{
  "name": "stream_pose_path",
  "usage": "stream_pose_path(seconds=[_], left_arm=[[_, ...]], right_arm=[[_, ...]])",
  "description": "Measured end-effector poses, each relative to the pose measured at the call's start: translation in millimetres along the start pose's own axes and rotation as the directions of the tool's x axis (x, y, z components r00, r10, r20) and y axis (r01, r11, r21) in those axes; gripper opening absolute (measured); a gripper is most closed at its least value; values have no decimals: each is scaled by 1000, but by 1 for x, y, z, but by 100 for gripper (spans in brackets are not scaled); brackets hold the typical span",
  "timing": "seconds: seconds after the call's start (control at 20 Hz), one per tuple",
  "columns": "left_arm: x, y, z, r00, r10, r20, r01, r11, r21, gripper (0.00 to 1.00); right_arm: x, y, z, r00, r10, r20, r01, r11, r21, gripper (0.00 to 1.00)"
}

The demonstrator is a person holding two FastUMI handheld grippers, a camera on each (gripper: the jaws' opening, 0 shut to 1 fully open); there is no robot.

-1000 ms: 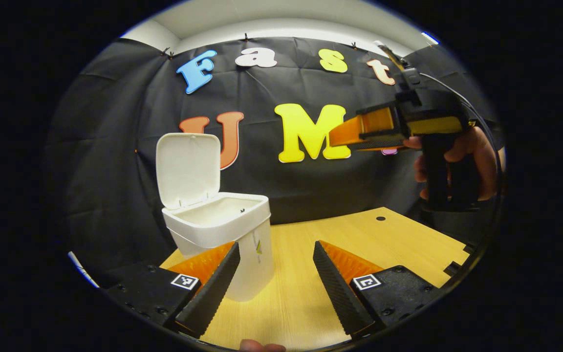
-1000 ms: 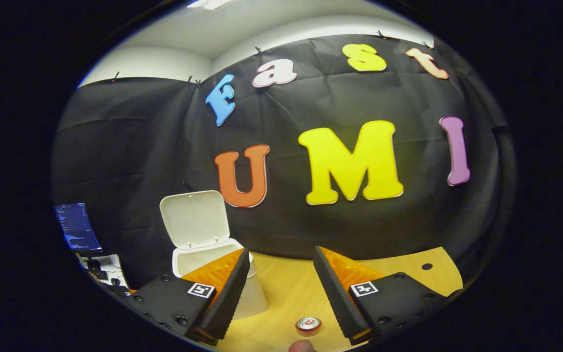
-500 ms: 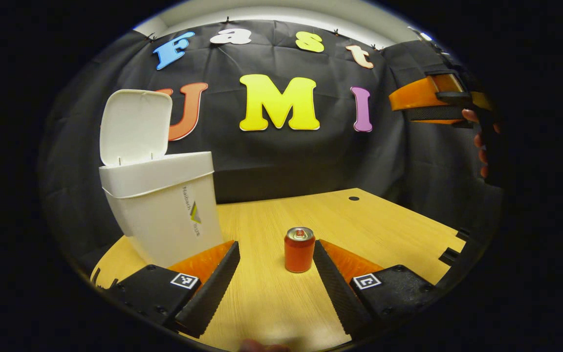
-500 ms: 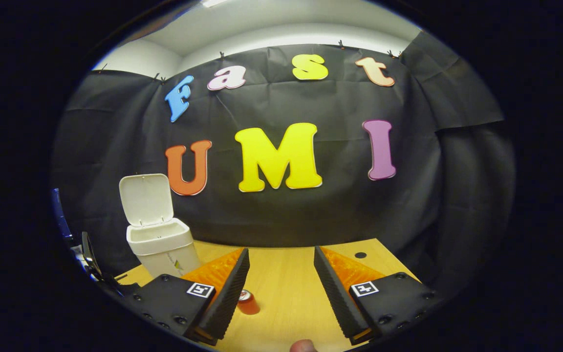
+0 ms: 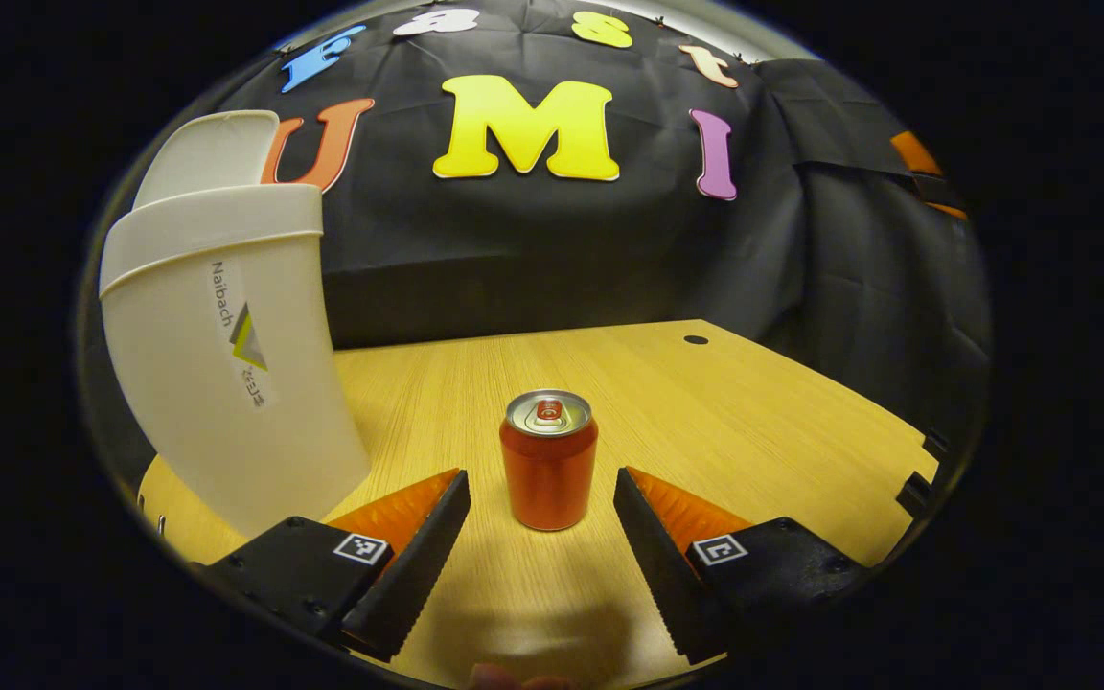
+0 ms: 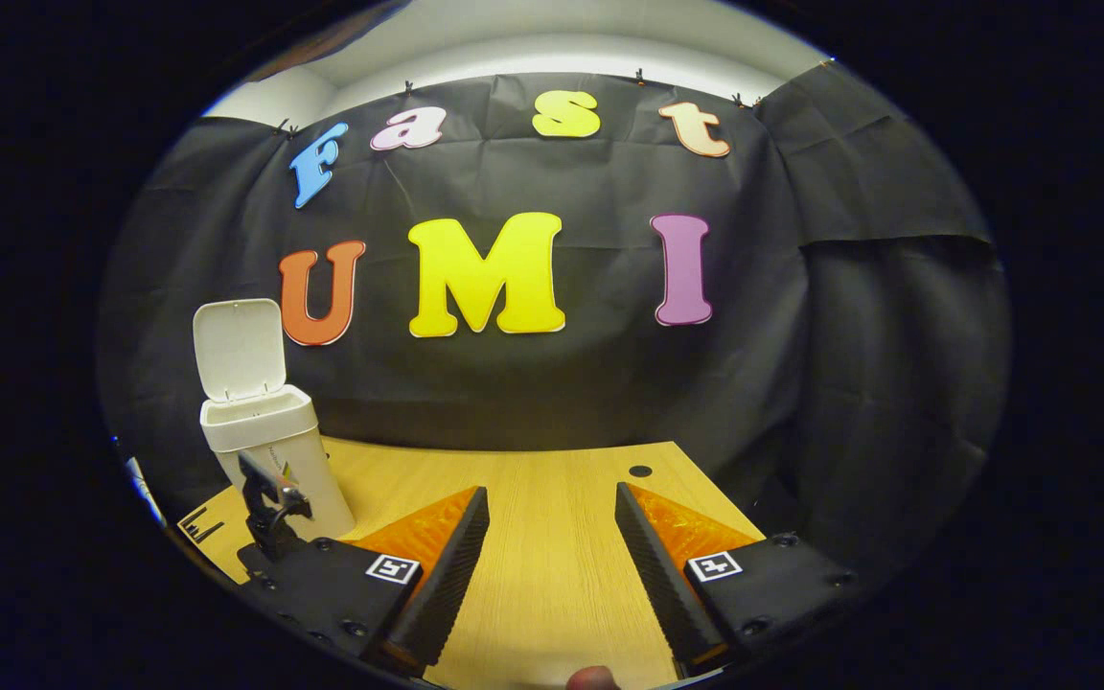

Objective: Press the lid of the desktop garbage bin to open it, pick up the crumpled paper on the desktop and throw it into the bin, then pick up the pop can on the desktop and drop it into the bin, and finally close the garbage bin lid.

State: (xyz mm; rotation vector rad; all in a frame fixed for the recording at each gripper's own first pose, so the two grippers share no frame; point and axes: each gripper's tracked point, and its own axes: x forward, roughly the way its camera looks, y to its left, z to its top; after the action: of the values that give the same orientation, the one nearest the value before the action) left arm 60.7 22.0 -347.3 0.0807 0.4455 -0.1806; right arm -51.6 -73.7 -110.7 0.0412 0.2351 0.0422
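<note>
- Left gripper view: the left tongs (image 5: 540,537) are spread wide, grasping nothing — the pop can (image 5: 548,460) stands upright on the counter (image 5: 734,402) just ahead, between the fingers' lines, untouched.
- Beside it on the left stands the white bin (image 5: 226,383), lid (image 5: 202,153) raised.
- Right gripper view: the right tongs (image 6: 550,565) are also released — above bare counter, with the bin far left.

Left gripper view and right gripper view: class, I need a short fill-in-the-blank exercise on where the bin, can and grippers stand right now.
1. The bin has its lid ____.
2. The pop can stands ____ on the desktop.
3. The left gripper, with the can ahead of its fingers, is ____.
4. The right gripper holds ____.

Missing words: open; upright; open; nothing
</note>
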Motion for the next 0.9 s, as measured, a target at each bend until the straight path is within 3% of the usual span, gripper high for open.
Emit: stream_pose_path(seconds=[0.7,0.9], left_arm=[[62,-1,-21,995,0,-95,2,1000,23,99],[62,-1,-20,995,-7,-101,9,1000,15,86]], right_arm=[[4,-20,-3,999,-32,-39,30,998,-50,86],[6,-21,-4,998,-34,-47,31,998,-52,86]])
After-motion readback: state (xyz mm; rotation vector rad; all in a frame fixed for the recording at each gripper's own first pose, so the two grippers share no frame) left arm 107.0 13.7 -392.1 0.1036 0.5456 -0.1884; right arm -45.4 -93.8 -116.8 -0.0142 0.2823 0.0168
